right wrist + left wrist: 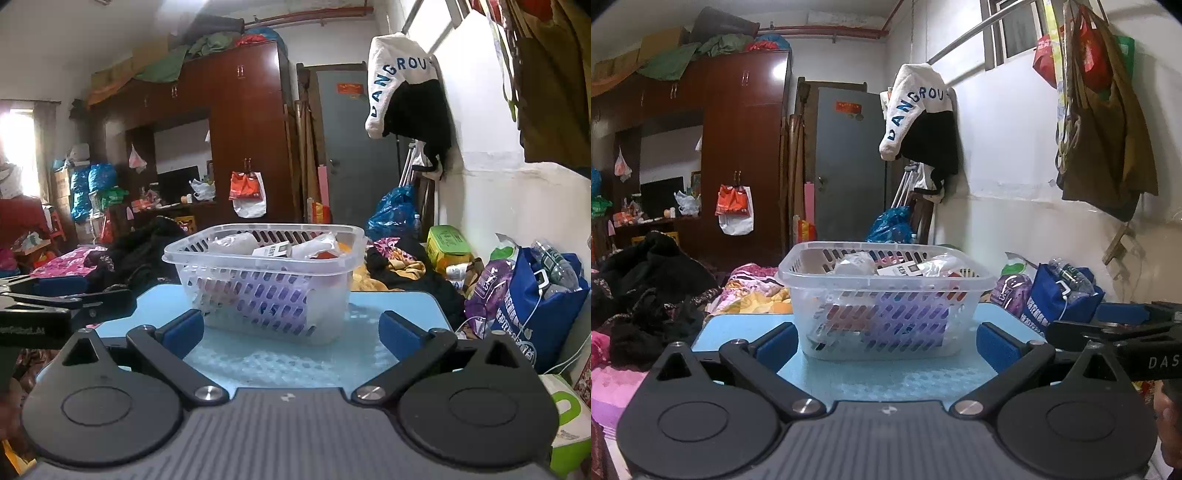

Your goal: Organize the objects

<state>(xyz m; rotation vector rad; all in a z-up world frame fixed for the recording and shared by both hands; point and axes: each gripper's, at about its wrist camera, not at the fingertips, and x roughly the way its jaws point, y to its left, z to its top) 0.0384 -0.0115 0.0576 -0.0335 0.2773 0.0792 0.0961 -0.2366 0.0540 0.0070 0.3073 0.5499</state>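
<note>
Basket (pixel 886 291) on blue table (pixel 886 380) | carton (pixel 905 270) reads "KENT" | both jaws apart, empty

My clear glossy plastic basket (pixel 886 284) on the smooth blue table (pixel 886 380); glossy wood wardrobe (pixel 746 147) at ten o'clock.

A plastic basket (pixel 886 280) is set on a small table (pixel 886 380), with packets and a box (pixel 901 270) piled inside it. Bedding and clothes (pixel 646 295) are heaped to the left of the table. To its right, a tote bag (pixel 1060 299) is stood against the wall, with water bottles (pixel 1071 277) held in it. A wardrobe (pixel 746 147) and a door (pixel 849 162) are seen behind the basket.
</note>
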